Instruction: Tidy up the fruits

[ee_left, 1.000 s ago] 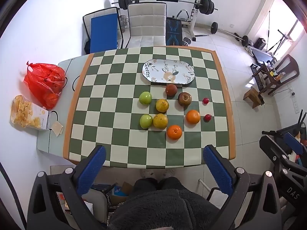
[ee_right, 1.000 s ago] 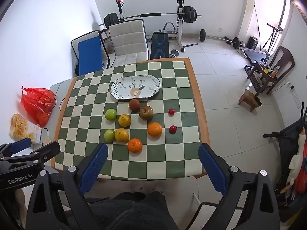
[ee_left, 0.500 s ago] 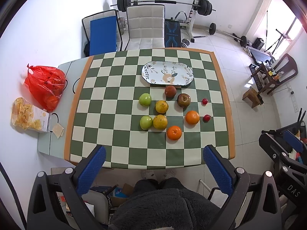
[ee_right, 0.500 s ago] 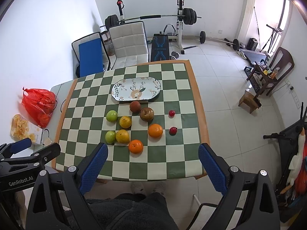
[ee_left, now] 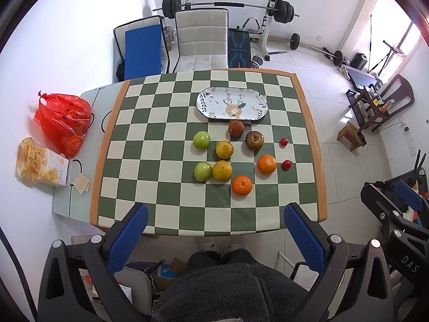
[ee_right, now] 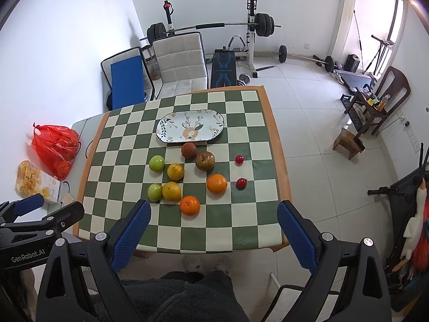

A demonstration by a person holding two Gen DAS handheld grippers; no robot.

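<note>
Left wrist view: my left gripper [ee_left: 214, 232] hung high above the near table edge, fingers wide apart w/ nothing between them. On the checkered table [ee_left: 161, 145] the oval plate [ee_left: 232, 103] sat far-centre, bare. Fruit lay loose near of it: two green apples [ee_left: 201, 139], two yellow citrus [ee_left: 224, 149], two oranges [ee_left: 266, 164], a brown fruit [ee_left: 254, 140], a reddish one [ee_left: 236, 128] (just beside the plate rim), two small red ones [ee_left: 283, 141] at right.

Right wrist view: right gripper [ee_right: 211, 233] likewise spread, holding nothing; same fruit cluster, nearest orange [ee_right: 189, 205] between the fingers' line. Red bag [ee_right: 55, 149] lay off left.
</note>
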